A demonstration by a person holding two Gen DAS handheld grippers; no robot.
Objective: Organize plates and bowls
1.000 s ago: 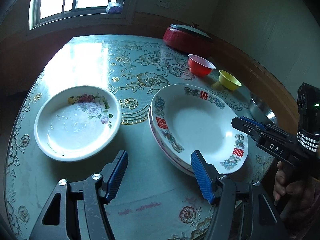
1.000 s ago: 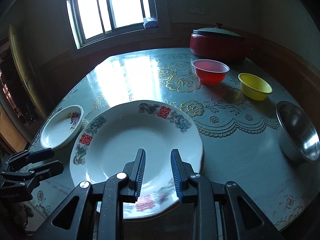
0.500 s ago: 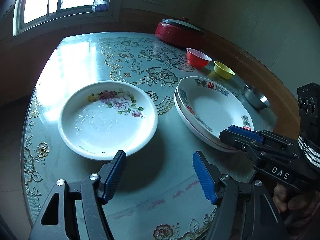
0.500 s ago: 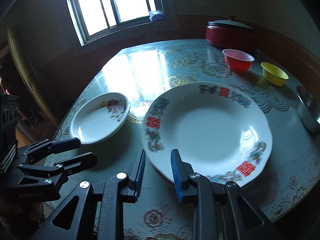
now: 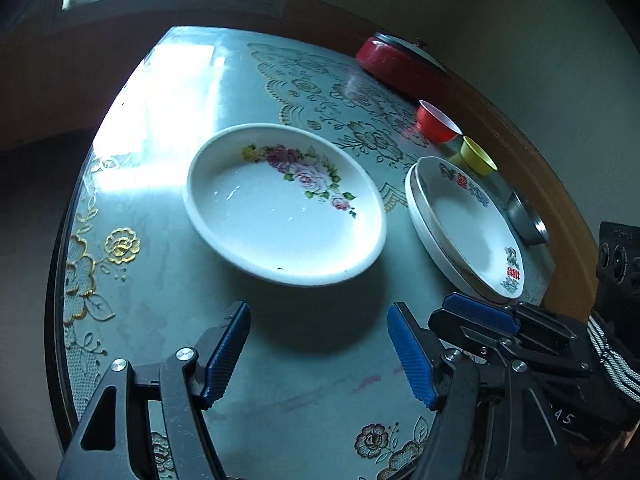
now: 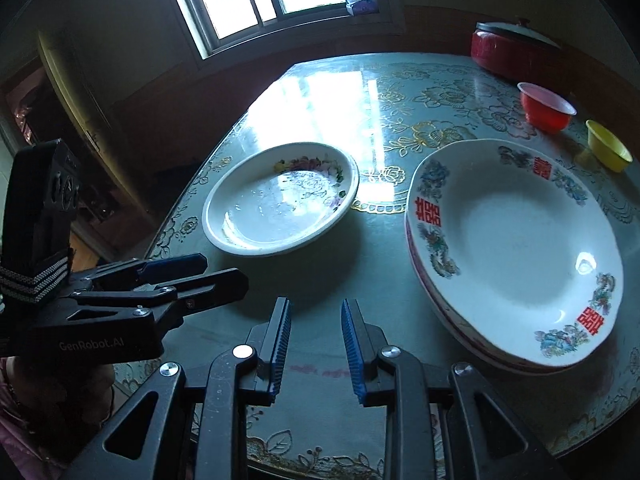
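Observation:
A white plate with pink roses (image 5: 286, 206) lies on the table just ahead of my left gripper (image 5: 320, 330), which is open and empty. The plate also shows in the right wrist view (image 6: 280, 198). To its right lies a stack of two plates with red characters (image 5: 468, 224), large in the right wrist view (image 6: 516, 248). My right gripper (image 6: 314, 320) is open with a narrow gap, empty, near the table's front edge, left of the stack. It shows in the left wrist view (image 5: 476, 314).
A red bowl (image 6: 546, 108), a yellow bowl (image 6: 608, 150) and a red lidded pot (image 6: 508, 50) stand at the far right. A steel bowl (image 5: 526, 220) sits beyond the stack. The round table (image 6: 340, 92) has a floral cloth under glass.
Both grippers have swung left. The rose plate now sits centred ahead of my left gripper. My right gripper has drawn back off the stacked plate.

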